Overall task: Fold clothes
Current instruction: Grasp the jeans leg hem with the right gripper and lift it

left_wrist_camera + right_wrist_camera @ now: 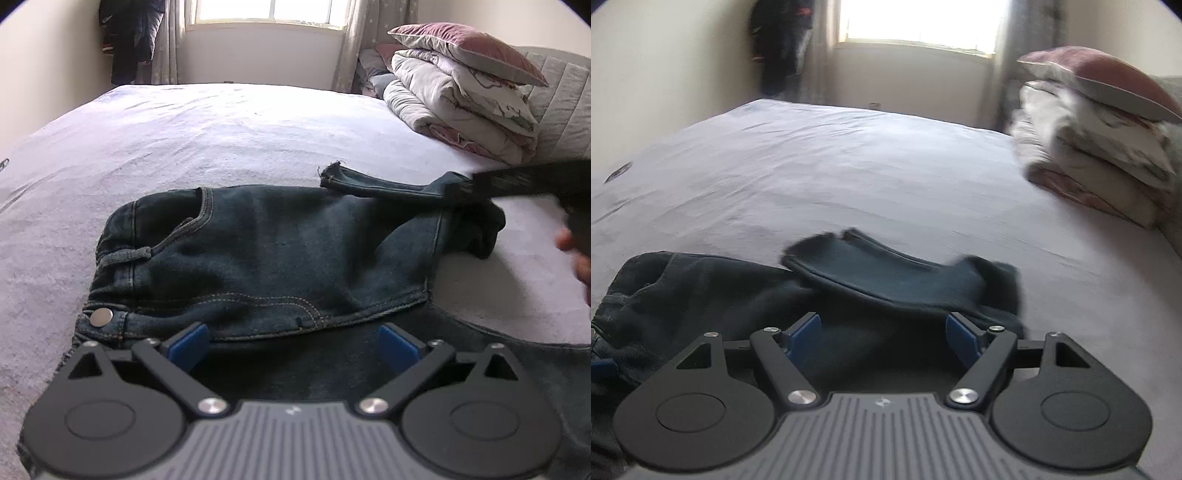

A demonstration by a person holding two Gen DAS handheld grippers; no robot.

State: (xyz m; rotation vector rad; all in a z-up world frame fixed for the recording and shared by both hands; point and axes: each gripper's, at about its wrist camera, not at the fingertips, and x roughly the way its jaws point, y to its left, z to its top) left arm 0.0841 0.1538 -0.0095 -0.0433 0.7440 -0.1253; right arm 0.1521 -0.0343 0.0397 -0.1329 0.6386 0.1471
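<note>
Left wrist: jeans (258, 251) lie crosswise, waistband left.

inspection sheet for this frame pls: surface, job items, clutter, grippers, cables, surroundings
Surface: bed with a pale, lightly wrinkled sheet.
Job's things: dark jeans lying on the bed, partly folded; metal waist button faces up at the left; one leg end is flipped back over the top.
Clutter: stack of folded quilts with a pillow on top, at the right by the headboard.
Grippers: left gripper jaws wide open over the jeans, nothing between them; right gripper jaws open over the jeans, nothing gripped, view blurred.
Cables: nothing seen.
Surroundings: window with curtains behind the bed, dark clothes hanging in the left corner.
</note>
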